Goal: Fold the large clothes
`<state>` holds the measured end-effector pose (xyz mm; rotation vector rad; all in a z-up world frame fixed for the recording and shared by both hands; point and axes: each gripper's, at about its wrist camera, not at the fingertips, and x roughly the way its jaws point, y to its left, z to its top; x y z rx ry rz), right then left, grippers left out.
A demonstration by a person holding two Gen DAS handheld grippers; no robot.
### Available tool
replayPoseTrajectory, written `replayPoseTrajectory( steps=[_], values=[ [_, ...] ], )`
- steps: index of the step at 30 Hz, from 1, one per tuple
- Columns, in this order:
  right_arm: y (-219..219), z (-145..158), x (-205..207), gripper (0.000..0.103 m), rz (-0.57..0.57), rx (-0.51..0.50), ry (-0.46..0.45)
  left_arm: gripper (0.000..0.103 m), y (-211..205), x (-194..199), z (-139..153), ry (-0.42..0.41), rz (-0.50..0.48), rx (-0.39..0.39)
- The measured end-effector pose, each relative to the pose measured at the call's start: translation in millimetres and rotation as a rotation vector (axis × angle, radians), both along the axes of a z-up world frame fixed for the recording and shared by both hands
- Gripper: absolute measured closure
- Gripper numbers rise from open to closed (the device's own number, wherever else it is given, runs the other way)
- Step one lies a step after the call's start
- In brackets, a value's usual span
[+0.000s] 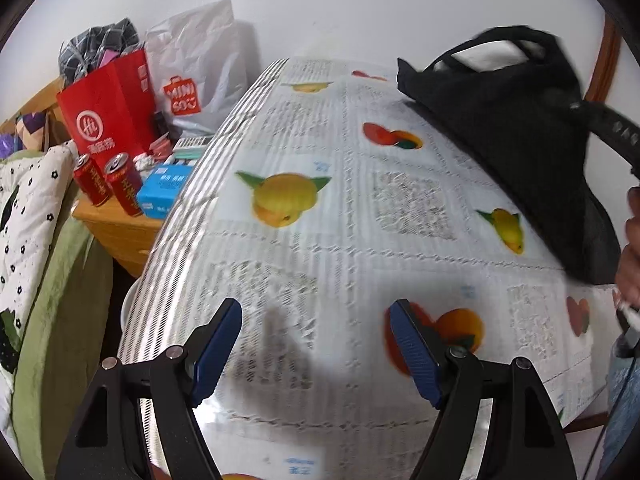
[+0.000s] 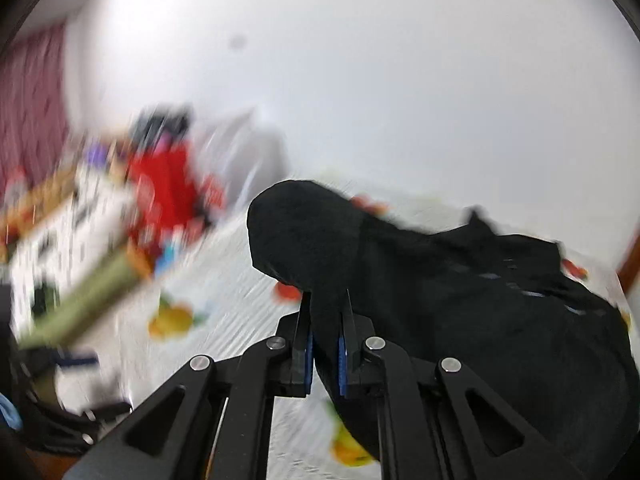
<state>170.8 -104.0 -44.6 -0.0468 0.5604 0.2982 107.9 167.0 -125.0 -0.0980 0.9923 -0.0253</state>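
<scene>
A black garment [image 1: 520,152] lies at the right of the table, one part of it lifted off the fruit-print tablecloth [image 1: 320,220]. In the right wrist view my right gripper [image 2: 326,300] is shut on a fold of the black garment [image 2: 460,300], which bunches up above the fingertips and hangs to the right. The right wrist view is blurred. My left gripper [image 1: 316,308] hangs open over the near part of the tablecloth, with nothing between its blue pads [image 1: 218,348].
Left of the table a wooden cabinet [image 1: 120,232] holds two red cans [image 1: 108,182], a blue box [image 1: 162,192], a red paper bag [image 1: 108,108] and a white shopping bag [image 1: 196,68]. A spotted quilt [image 1: 28,208] lies at far left. A hand [image 1: 630,248] shows at the right edge.
</scene>
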Motion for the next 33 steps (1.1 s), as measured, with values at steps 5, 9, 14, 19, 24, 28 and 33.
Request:
replayPoseTrajectory(
  steps=[5, 9, 14, 19, 24, 28, 33],
  values=[
    [-110, 12, -12, 0.095, -0.210, 0.213, -0.059, 0.028, -31, 7, 11, -0.046, -0.053, -0.019],
    [-174, -8, -24, 0.094, -0.336, 0.329, -0.025, 0.028, -63, 15, 15, -0.070, -0.105, -0.044],
    [-220, -47, -34, 0.093, -0.421, 0.348, 0.088, 0.028, -114, 24, 15, -0.078, -0.183, -0.076],
    [-241, -86, -48, 0.085, -0.451, 0.237, 0.226, 0.028, -161, 25, 12, -0.084, -0.259, -0.094],
    [-257, -94, -73, 0.083, -0.499, 0.028, 0.222, 0.028, -211, 30, 1, -0.073, -0.350, -0.086],
    [-279, -104, -76, 0.075, -0.504, -0.082, 0.249, 0.030, -241, 33, -7, -0.061, -0.404, -0.095],
    [-292, -120, -72, 0.075, -0.480, -0.092, 0.291, 0.036, -267, 38, -17, -0.037, -0.422, -0.109]
  ],
)
